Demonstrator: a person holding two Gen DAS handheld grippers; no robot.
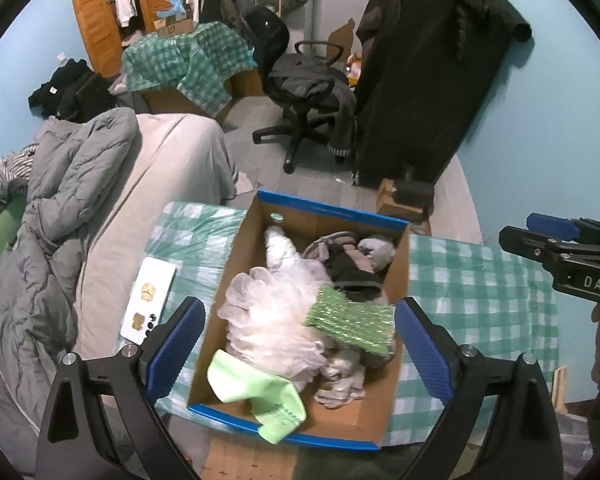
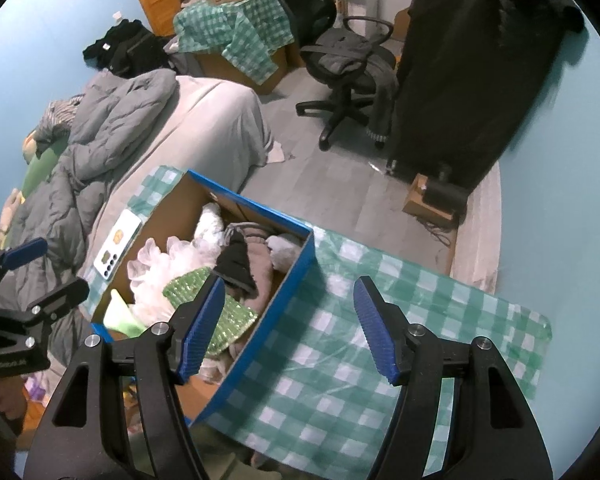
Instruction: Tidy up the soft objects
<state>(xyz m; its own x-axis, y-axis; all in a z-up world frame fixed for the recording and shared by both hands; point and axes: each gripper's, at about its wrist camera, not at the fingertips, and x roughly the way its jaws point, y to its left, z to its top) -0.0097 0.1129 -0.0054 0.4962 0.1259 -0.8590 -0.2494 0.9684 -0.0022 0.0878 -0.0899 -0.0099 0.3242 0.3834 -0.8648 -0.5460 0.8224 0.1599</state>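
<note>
Cardboard box (image 1: 220,312) packed with gloves (image 1: 268,312), green cloth (image 1: 260,392), socks; tablecloth (image 2: 340,360) bare; both claws spread, empty: left gripper (image 1: 300,344), right gripper (image 2: 288,324)

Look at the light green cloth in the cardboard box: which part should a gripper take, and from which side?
Probably the folded end of the light green cloth that drapes over the box front rim, taken from above. It lies topmost and uncovered, and the open left gripper hangs over it.
</note>
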